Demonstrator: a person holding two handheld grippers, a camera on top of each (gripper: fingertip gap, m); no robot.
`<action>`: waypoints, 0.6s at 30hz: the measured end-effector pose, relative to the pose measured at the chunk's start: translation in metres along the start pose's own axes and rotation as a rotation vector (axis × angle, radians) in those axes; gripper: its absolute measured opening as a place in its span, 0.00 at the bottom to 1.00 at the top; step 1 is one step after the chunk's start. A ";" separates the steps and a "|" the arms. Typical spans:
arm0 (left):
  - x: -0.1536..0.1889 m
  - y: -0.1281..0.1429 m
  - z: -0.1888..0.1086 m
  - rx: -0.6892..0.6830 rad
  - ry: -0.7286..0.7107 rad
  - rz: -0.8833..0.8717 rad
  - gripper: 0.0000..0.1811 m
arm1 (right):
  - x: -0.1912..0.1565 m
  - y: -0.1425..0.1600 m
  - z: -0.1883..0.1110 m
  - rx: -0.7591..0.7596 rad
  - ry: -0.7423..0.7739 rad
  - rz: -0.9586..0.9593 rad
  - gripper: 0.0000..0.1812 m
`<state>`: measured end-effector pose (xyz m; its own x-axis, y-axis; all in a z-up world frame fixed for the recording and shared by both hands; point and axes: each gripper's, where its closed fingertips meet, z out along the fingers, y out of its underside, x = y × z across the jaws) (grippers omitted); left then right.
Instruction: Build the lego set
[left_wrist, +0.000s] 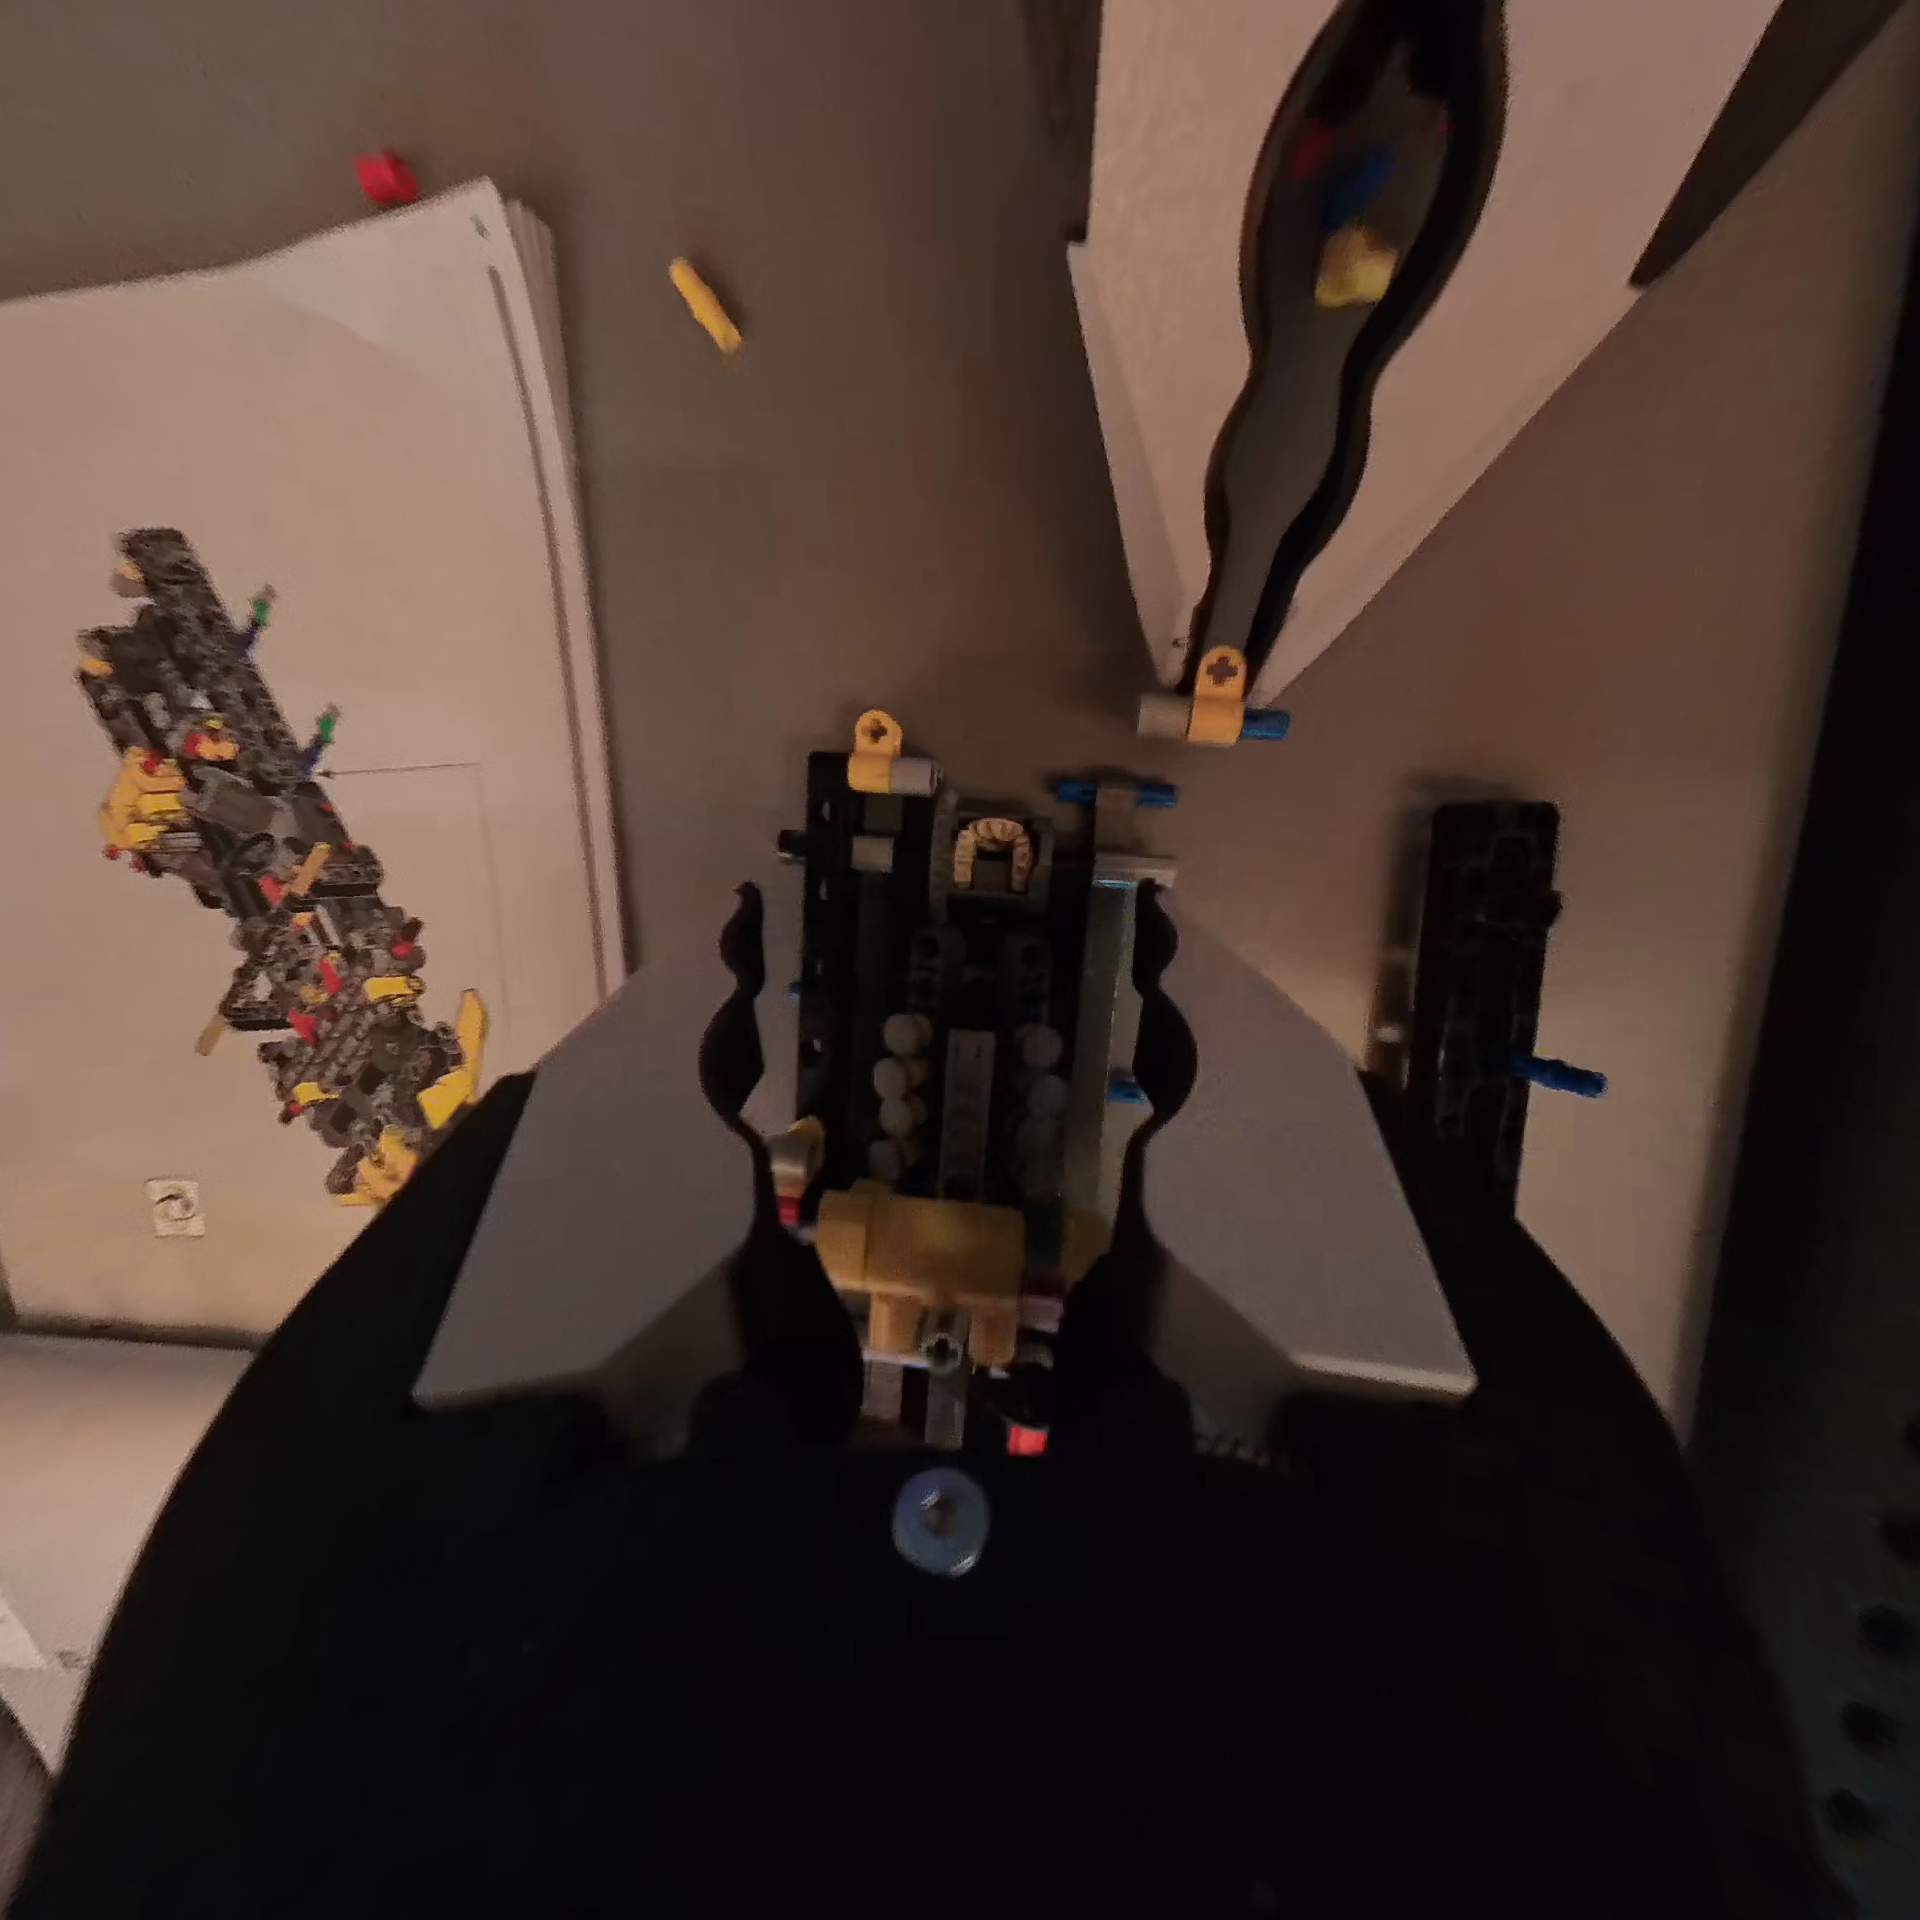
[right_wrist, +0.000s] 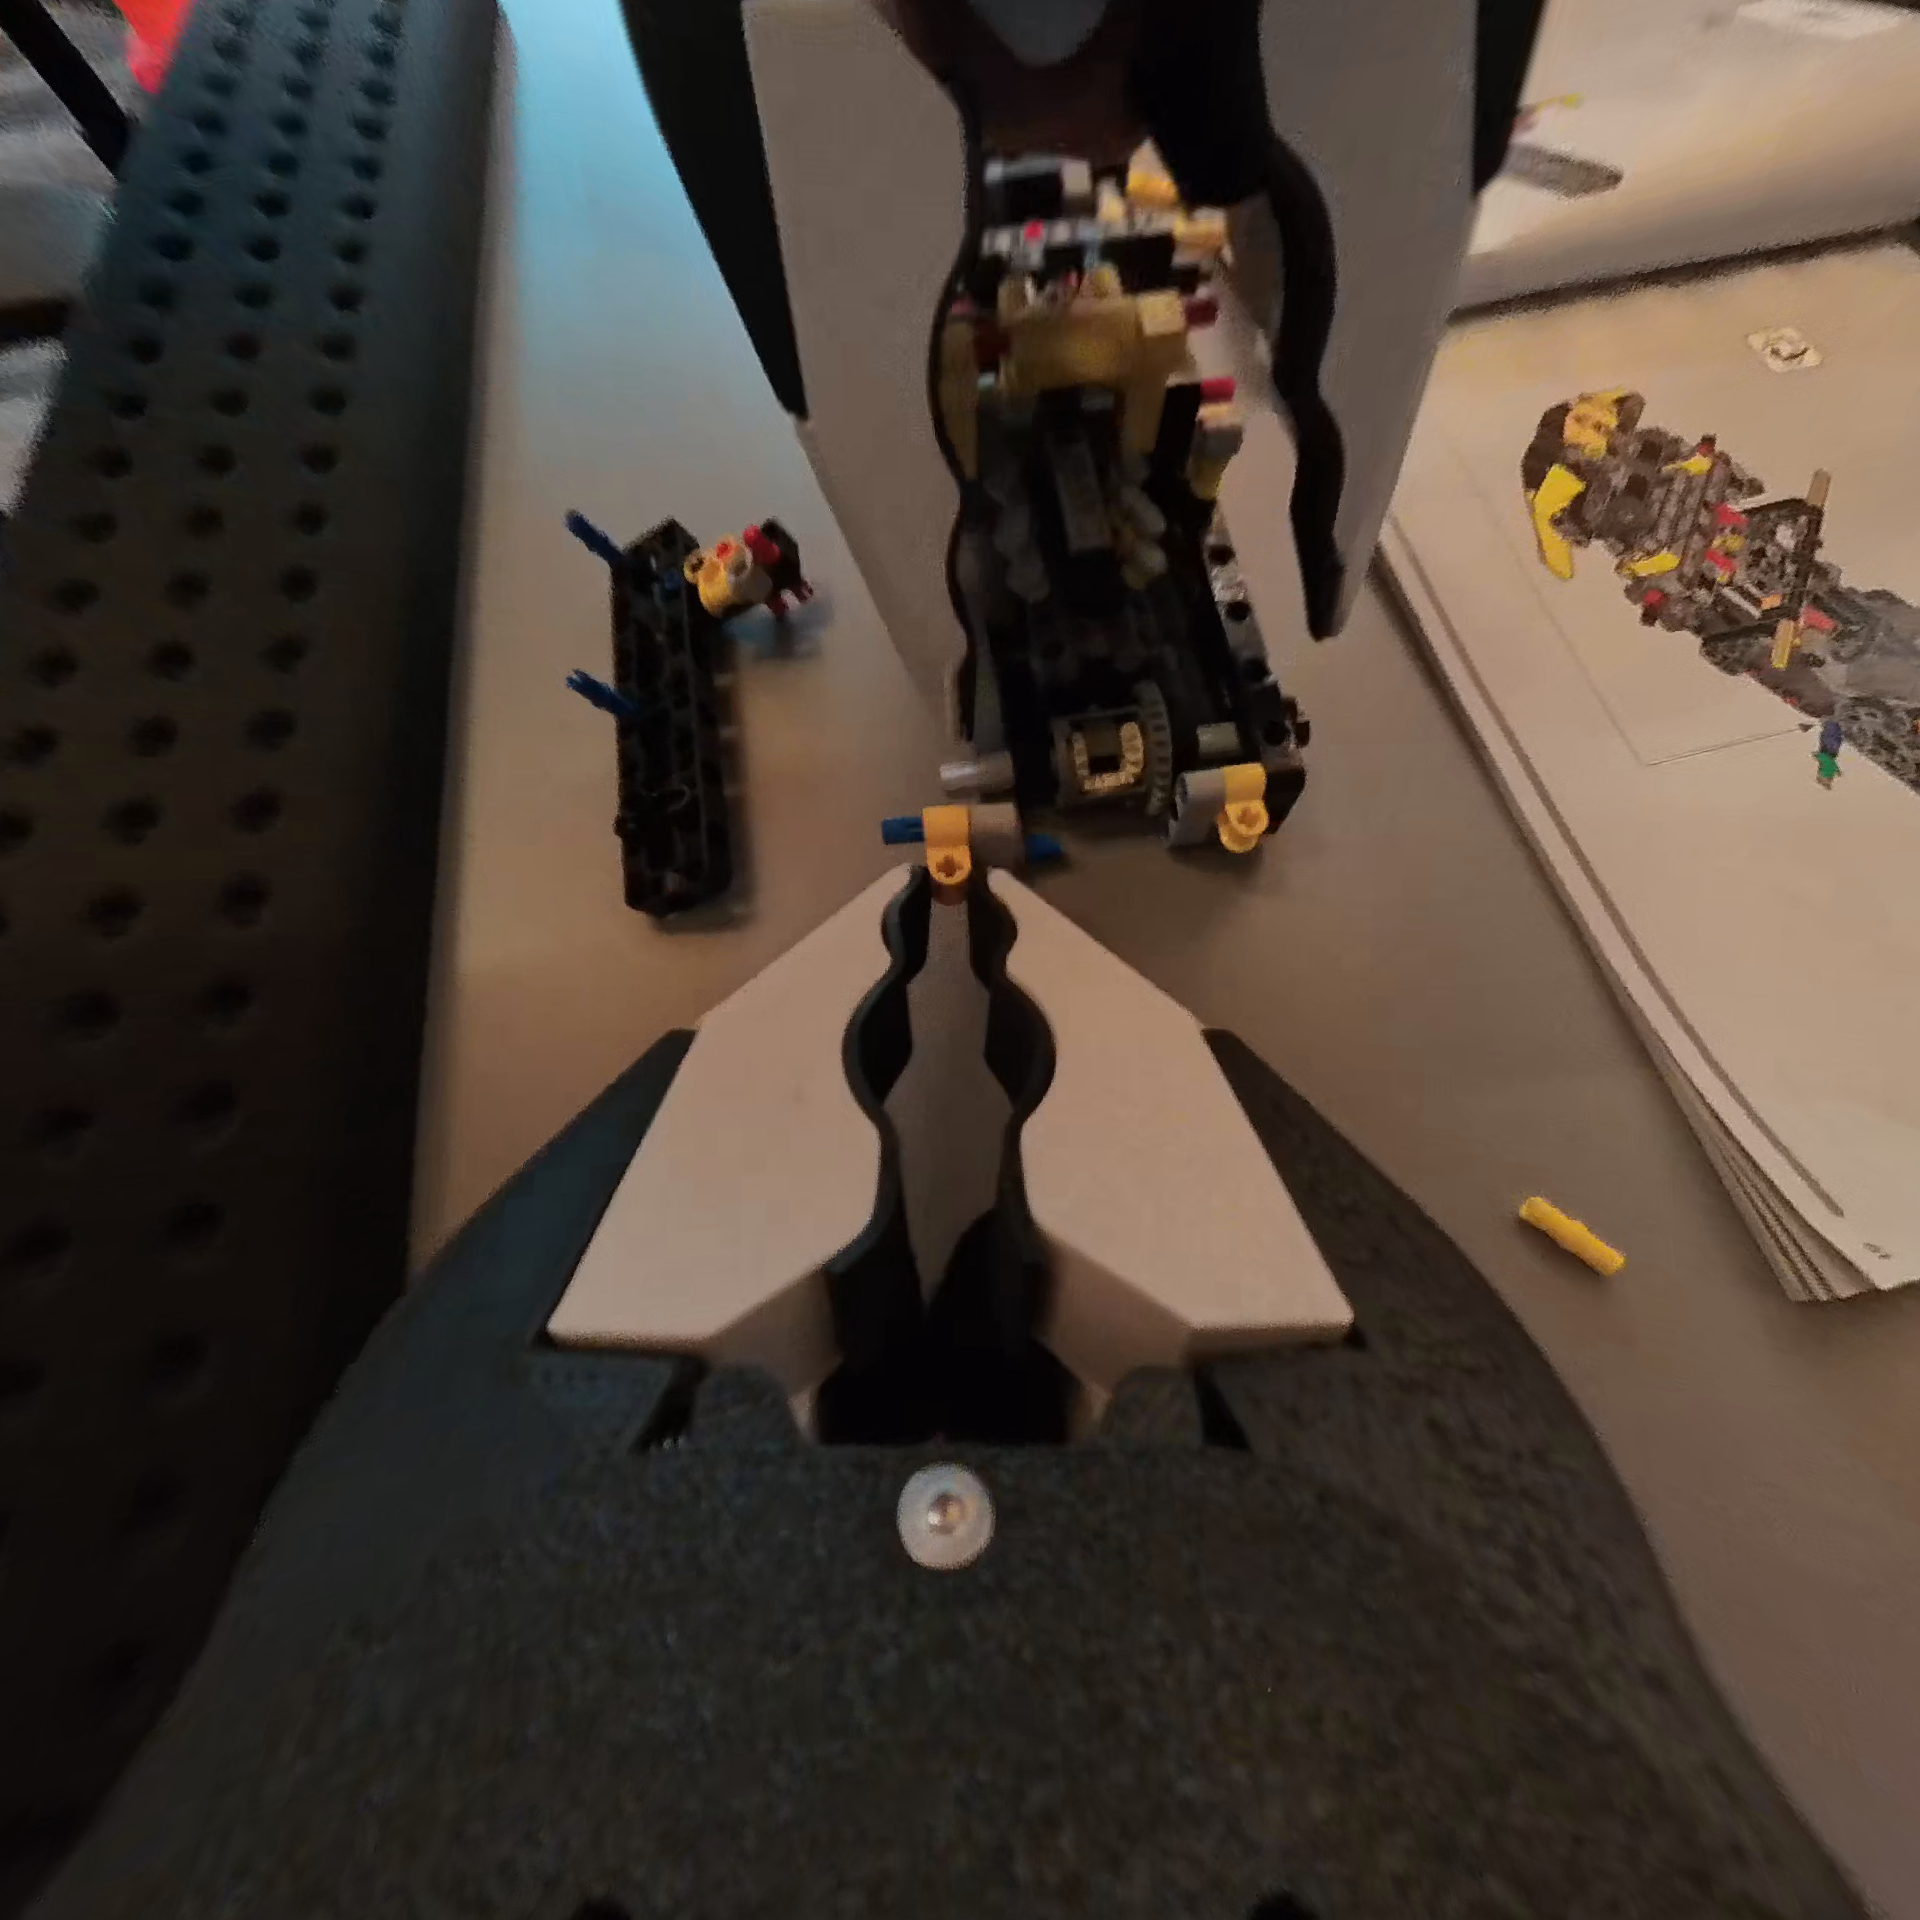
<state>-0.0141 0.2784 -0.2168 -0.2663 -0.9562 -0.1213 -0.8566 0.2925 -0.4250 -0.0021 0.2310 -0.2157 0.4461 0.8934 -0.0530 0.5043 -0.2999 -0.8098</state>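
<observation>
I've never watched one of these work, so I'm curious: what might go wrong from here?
The right gripper pinches the small yellow connector only by its tip, so it could twist or slip out. The connector is near the chassis but looks not yet joined; pushing off-line might shift the chassis in the left gripper. If dropped, it could roll away like the loose yellow pin.
</observation>
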 end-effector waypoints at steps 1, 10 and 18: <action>-0.002 -0.003 -0.006 0.024 -0.011 -0.003 0.40 | 0.001 -0.004 -0.003 0.025 -0.010 0.023 0.03; 0.040 -0.044 -0.070 0.450 0.032 -0.055 0.39 | -0.018 -0.068 -0.042 0.456 -0.314 0.264 0.04; 0.050 -0.048 -0.087 0.722 0.064 -0.189 0.17 | -0.038 -0.089 -0.045 0.554 -0.477 0.311 0.03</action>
<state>-0.0242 0.2173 -0.1245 -0.1875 -0.9807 0.0554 -0.3929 0.0232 -0.9193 -0.0305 0.2085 -0.1152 0.0781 0.8803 -0.4680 -0.0885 -0.4614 -0.8828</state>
